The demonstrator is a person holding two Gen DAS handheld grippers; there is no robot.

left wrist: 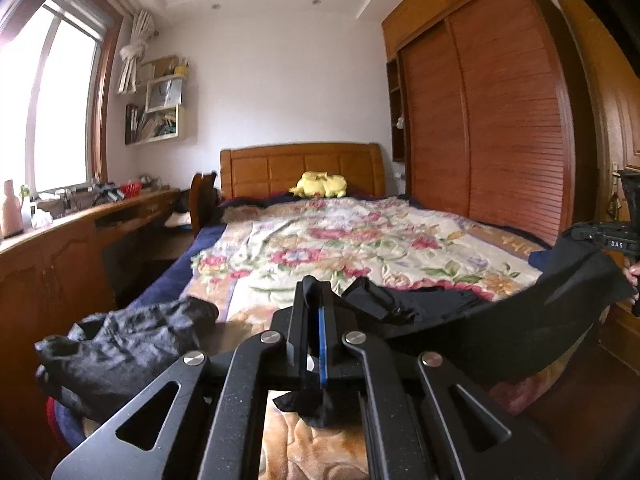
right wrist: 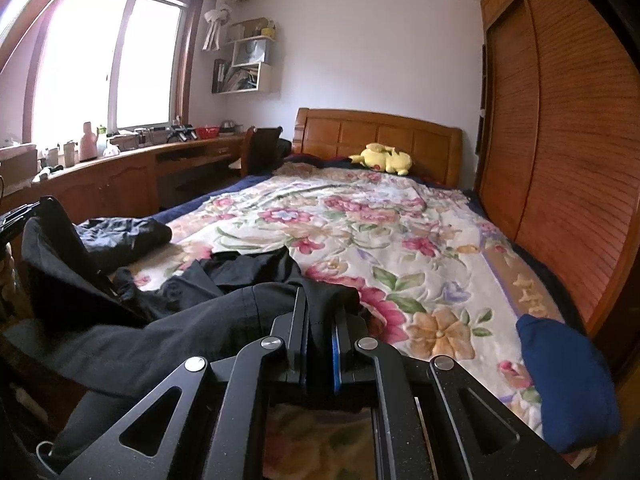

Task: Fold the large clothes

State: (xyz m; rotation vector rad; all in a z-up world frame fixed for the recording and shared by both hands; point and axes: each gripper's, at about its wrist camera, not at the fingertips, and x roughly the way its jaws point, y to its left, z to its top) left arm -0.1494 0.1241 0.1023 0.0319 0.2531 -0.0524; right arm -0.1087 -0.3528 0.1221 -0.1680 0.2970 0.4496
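A large black garment [left wrist: 500, 344] hangs stretched above the near end of the bed, over the floral quilt [left wrist: 340, 240]. In the left wrist view my left gripper [left wrist: 316, 290] is shut on one edge of it, and a scrap of black cloth pokes out behind the fingers. The cloth runs right to the right gripper's black body [left wrist: 612, 240]. In the right wrist view my right gripper [right wrist: 320, 300] is shut on the garment [right wrist: 180, 332], which sags leftward. Part of the garment lies bunched on the quilt [right wrist: 400, 216].
A second crumpled black garment [left wrist: 120, 344] lies at the bed's near left corner. A blue cloth bundle [right wrist: 568, 380] sits at the near right. A yellow plush toy [left wrist: 320, 186] rests by the headboard. A wooden wardrobe [left wrist: 500, 120] flanks the right, a desk [left wrist: 80, 232] the left.
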